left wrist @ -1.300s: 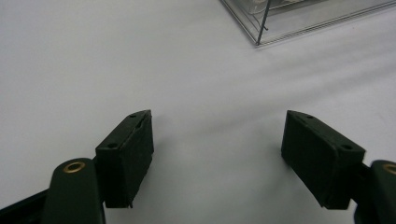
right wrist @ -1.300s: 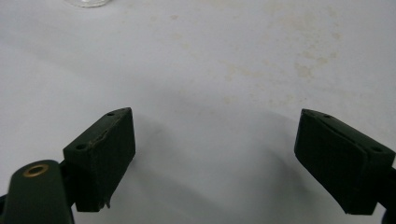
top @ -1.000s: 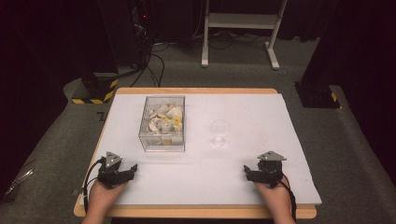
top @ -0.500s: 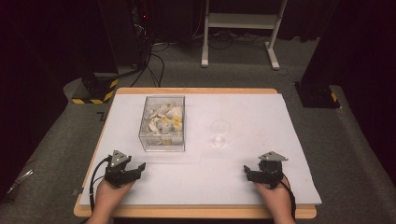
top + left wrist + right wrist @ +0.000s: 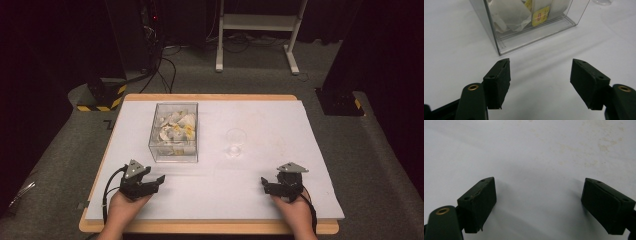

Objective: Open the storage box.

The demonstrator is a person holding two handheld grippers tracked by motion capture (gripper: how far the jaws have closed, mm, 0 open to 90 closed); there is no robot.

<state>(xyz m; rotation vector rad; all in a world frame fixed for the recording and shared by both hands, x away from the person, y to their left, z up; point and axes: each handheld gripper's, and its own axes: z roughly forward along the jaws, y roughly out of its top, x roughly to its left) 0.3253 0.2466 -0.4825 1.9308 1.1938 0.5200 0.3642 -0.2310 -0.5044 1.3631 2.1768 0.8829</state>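
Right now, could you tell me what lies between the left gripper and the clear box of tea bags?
Nothing: in the left gripper view, only bare white table separates the open left gripper from the clear box.

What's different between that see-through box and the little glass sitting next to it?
The clear box is square-sided and much larger; the glass cup is round and small. The box is packed with white tea bags bearing yellow tags, while the cup looks empty. The box sits nearer the left gripper, the cup farther right. Both are transparent, upright, and resting on the white table.
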